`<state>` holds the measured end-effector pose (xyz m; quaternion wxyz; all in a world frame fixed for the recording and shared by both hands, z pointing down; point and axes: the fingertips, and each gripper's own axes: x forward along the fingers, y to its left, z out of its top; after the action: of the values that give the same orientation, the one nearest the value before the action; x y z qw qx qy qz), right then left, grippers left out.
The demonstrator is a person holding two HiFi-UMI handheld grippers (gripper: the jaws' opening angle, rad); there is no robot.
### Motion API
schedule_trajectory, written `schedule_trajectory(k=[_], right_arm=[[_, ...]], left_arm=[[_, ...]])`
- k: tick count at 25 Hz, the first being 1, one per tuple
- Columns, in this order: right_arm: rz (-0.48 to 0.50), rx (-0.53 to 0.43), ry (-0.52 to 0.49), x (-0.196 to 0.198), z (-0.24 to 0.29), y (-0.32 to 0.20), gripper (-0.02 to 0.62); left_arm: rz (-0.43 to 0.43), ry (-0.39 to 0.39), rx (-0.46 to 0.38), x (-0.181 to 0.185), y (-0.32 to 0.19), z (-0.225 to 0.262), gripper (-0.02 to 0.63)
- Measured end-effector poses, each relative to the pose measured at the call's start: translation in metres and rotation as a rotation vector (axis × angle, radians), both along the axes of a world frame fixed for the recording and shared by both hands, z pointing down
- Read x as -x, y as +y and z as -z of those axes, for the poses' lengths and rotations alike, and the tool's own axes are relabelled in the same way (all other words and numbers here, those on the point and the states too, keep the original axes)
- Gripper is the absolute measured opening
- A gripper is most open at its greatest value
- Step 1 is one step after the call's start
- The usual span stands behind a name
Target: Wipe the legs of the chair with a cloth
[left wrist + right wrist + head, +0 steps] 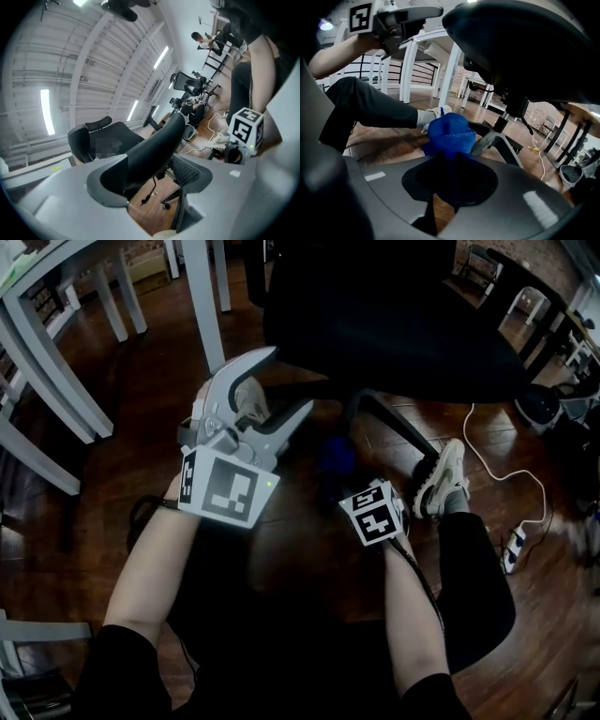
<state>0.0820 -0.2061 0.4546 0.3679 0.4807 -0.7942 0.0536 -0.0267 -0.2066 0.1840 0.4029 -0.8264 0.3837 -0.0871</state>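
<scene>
Just ahead of the right claw (450, 161), clamped on the blue cloth (449, 133), sat a chair leg (499, 140), probably untouched; left claw (289, 381) gaped wide, empty. Next the cloth needed pressing on and rubbing along.

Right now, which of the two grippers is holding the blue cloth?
The right gripper: its jaws clamp the blue cloth, while the left gripper stands open with nothing between its jaws.
</scene>
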Motion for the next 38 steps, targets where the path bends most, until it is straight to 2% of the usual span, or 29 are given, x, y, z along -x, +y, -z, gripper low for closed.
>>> schedule_trajectory(k=[2, 7, 8, 9, 10, 11, 13, 17, 22, 26, 31, 38], right_arm=[[0.001, -0.004, 0.016, -0.006, 0.000, -0.008, 0.086], [0.017, -0.021, 0.105, -0.023, -0.001, -0.035, 0.086], [0.021, -0.023, 0.121, -0.027, -0.002, -0.041, 0.086], [0.025, -0.025, 0.136, -0.031, -0.003, -0.047, 0.086], [0.031, -0.028, 0.154, -0.036, -0.004, -0.053, 0.086], [0.036, -0.032, 0.174, -0.040, -0.004, -0.061, 0.086], [0.033, -0.044, 0.211, -0.049, -0.005, -0.080, 0.086], [0.024, -0.068, 0.275, -0.052, -0.005, -0.130, 0.086], [0.066, -0.120, 0.416, -0.055, -0.004, -0.202, 0.086], [0.035, -0.176, 0.535, -0.065, -0.008, -0.242, 0.086], [0.070, -0.137, 0.604, -0.071, -0.032, -0.243, 0.084], [0.149, -0.049, 0.654, -0.061, -0.039, -0.227, 0.083]], left_arm=[[-0.019, -0.019, 0.044, -0.006, 0.010, -0.035, 0.294], [-0.034, -0.230, 0.219, -0.023, -0.013, -0.141, 0.243], [-0.044, -0.255, 0.249, -0.026, -0.016, -0.154, 0.205], [-0.058, -0.273, 0.281, -0.029, -0.019, -0.164, 0.126], [-0.072, -0.288, 0.312, -0.032, -0.021, -0.173, 0.012], [-0.082, -0.304, 0.341, -0.036, -0.024, -0.181, 0.002], [-0.093, -0.333, 0.378, -0.041, -0.032, -0.194, 0.002], [-0.097, -0.348, 0.394, -0.040, -0.044, -0.212, 0.002], [-0.083, -0.359, 0.445, -0.035, -0.050, -0.236, 0.002], [-0.086, -0.358, 0.449, -0.034, -0.050, -0.239, 0.002], [-0.060, -0.284, 0.515, -0.029, -0.057, -0.240, 0.002], [-0.070, -0.293, 0.527, -0.031, -0.050, -0.251, 0.002]])
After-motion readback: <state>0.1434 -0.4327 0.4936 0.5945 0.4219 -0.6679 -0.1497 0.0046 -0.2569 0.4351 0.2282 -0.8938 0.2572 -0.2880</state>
